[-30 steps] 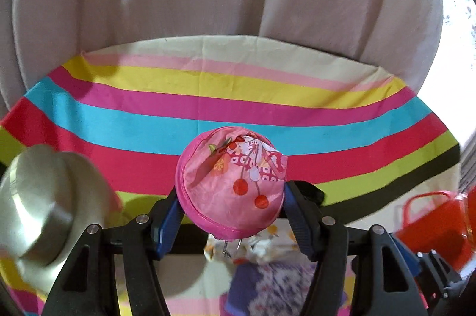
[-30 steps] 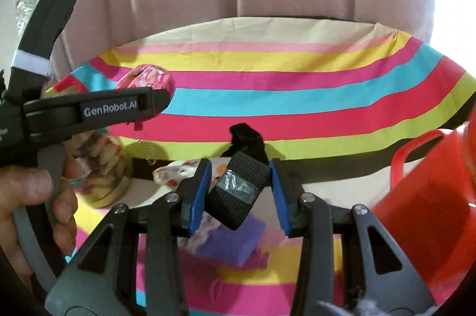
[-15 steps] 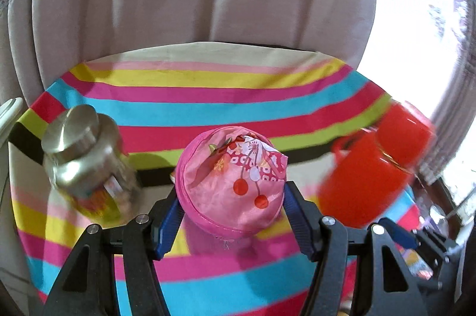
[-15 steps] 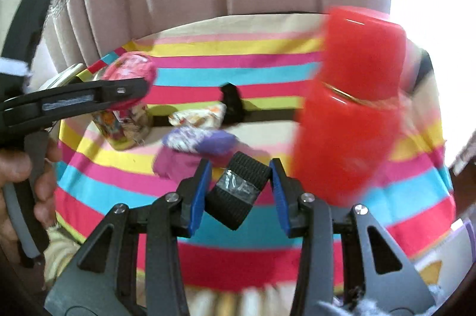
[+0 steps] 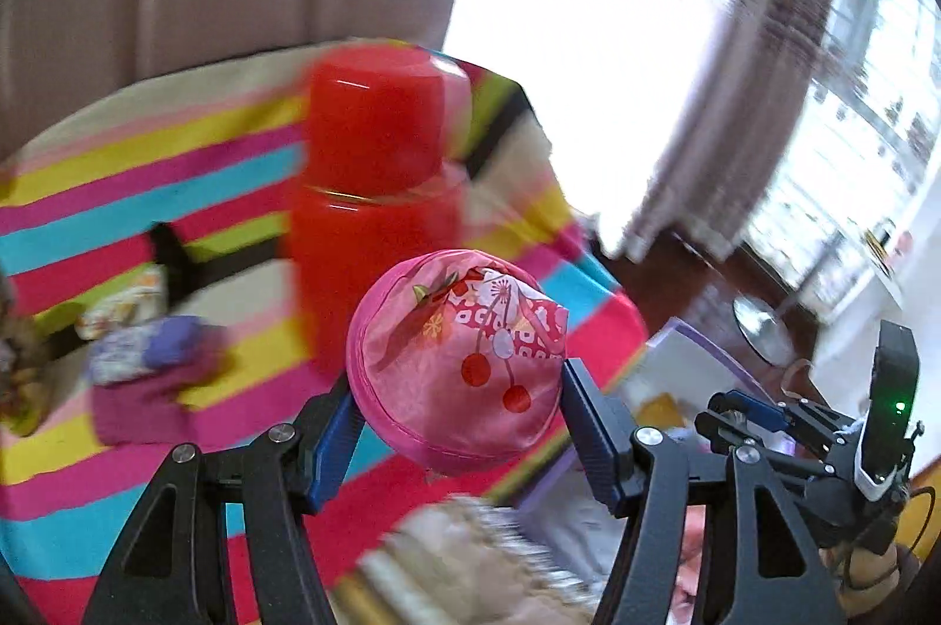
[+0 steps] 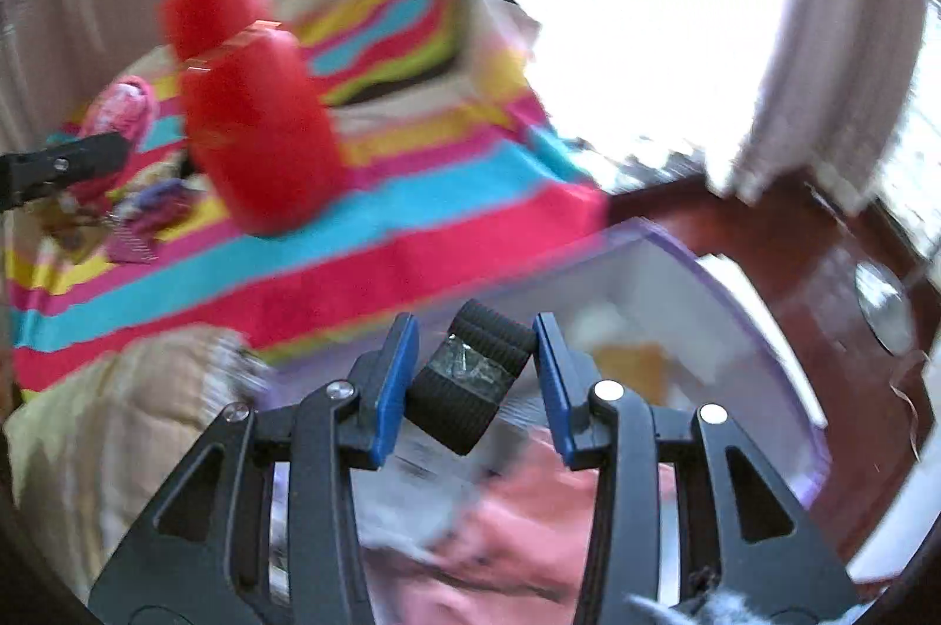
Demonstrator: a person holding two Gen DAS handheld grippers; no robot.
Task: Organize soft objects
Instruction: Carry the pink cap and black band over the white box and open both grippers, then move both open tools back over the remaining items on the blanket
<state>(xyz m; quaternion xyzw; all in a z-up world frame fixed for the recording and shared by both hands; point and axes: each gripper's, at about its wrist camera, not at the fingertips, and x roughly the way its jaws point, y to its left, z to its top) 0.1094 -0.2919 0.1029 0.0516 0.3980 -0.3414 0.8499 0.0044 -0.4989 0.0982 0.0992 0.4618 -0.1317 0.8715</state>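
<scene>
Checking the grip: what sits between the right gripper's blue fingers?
A rolled black fabric band, pinched between the blue fingers, shown in the right wrist view.

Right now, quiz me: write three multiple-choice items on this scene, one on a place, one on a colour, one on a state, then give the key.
1. Where is the red jar?
A. on the striped cloth
B. inside the lilac-rimmed box
C. between gripper fingers

2. What colour is the rolled band that the right gripper holds?
A. white
B. black
C. yellow

3. What state is the left gripper in?
A. empty and wide open
B. shut on the pink floral pouch
C. shut on a spoon

Key: 1 A, the jar stands on the stripes; 2 B, the band is black with a shiny taped patch; 3 B, both blue pads press the pouch's sides.
</scene>
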